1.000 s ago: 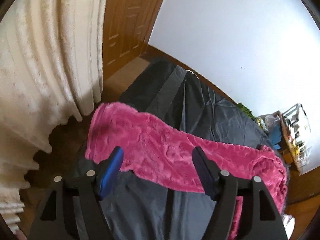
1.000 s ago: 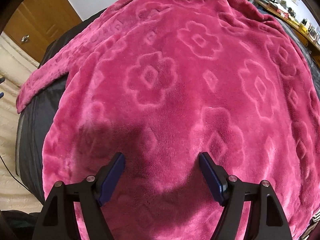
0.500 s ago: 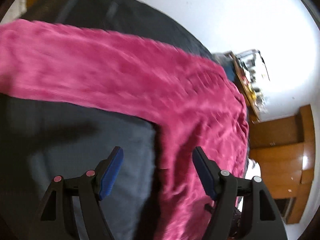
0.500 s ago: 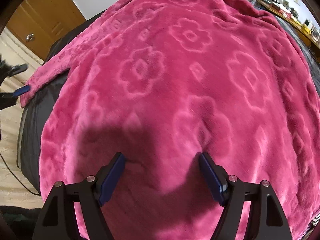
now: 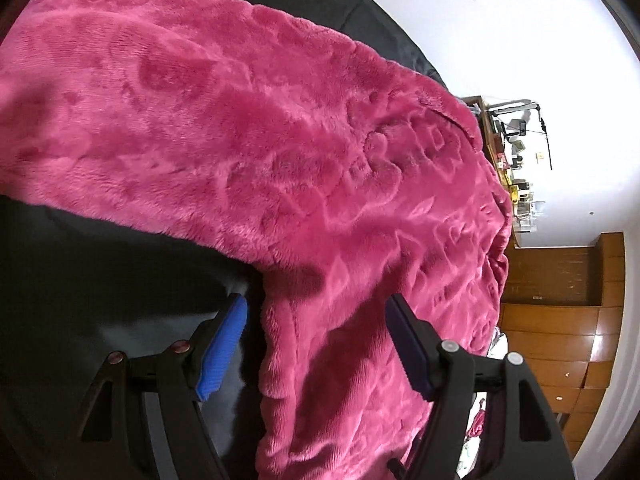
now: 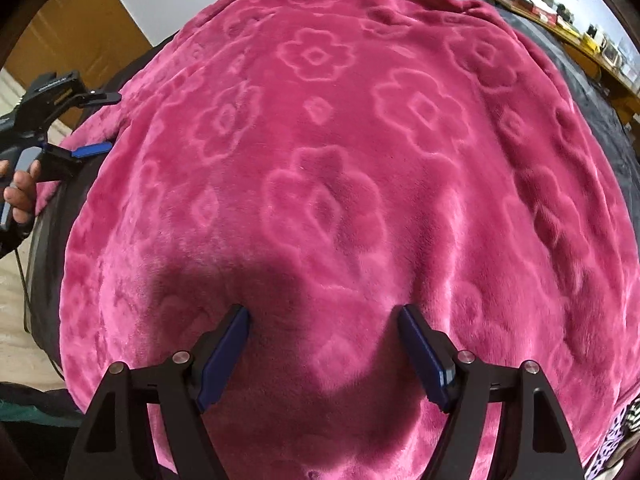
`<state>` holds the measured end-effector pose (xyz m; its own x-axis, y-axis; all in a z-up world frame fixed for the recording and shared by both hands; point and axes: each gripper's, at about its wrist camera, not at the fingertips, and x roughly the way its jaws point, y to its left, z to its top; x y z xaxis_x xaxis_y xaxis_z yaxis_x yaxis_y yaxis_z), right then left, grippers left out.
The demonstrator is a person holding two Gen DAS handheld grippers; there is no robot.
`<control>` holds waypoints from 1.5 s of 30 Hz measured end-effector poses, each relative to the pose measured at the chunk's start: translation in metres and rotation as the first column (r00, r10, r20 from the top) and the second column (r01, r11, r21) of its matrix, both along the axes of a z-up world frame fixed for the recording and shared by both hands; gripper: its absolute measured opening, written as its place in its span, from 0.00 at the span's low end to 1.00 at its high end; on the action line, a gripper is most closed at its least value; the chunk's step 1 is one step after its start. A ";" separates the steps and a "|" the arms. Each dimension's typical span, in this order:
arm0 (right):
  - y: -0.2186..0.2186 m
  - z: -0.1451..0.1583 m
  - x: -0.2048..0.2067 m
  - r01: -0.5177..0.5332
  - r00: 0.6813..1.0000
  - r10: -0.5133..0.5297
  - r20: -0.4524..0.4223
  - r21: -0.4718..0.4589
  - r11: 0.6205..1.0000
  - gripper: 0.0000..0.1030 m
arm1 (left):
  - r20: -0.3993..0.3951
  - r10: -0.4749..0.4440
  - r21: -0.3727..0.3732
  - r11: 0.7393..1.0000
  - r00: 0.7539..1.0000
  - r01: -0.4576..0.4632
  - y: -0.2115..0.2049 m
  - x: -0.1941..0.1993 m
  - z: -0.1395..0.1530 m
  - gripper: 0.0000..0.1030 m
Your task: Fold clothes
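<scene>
A pink fleece garment (image 6: 340, 160) with embossed flowers lies spread over a dark sheet (image 5: 100, 280). In the left wrist view it (image 5: 280, 160) shows a sleeve reaching left and the body running down. My left gripper (image 5: 316, 316) is open, its fingers astride the garment's side edge just below the sleeve. It also shows in the right wrist view (image 6: 94, 124) at the garment's left edge, held by a hand. My right gripper (image 6: 324, 324) is open over the garment's near part, holding nothing.
A wooden door (image 6: 68, 20) stands at the back left. A cluttered wooden shelf (image 6: 580, 32) runs along the right wall, also seen in the left wrist view (image 5: 516, 160). Wooden floor (image 5: 560, 340) lies beyond the bed. A cable (image 6: 24, 280) hangs at the left.
My left gripper has swung from facing the curtain and door down to the garment's side edge under the sleeve. My right gripper has moved slightly closer over the garment. Both stay open.
</scene>
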<state>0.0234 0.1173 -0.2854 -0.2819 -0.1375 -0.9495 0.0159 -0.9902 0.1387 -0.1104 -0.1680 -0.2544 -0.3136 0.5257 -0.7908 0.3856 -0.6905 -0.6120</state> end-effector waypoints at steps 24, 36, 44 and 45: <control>0.023 0.014 0.001 0.132 0.991 -0.126 -0.052 0.133 0.982 0.76 | -0.156 0.008 -0.355 0.933 0.988 -0.064 -0.043 -0.039 0.038 0.12; 0.031 0.000 0.003 0.122 0.992 -0.126 0.019 0.167 0.978 0.80 | -0.074 -0.062 -0.357 0.933 0.995 0.031 -0.029 -0.030 0.018 0.32; 0.030 -0.003 0.000 0.067 0.997 -0.070 0.020 0.135 0.989 0.90 | 0.003 -0.052 -0.224 0.973 0.999 0.052 -0.026 0.055 0.012 0.54; 0.028 -0.003 0.000 0.052 0.998 -0.054 0.017 0.132 0.990 0.91 | 0.015 -0.048 -0.202 0.978 0.999 0.050 -0.023 0.069 0.010 0.55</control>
<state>0.0236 0.1457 -0.2884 -0.2658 0.0031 -0.9640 -0.0385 -0.9992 0.0074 -0.0412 -0.1910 -0.2442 -0.2830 0.3688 -0.8854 0.3536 -0.8180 -0.4538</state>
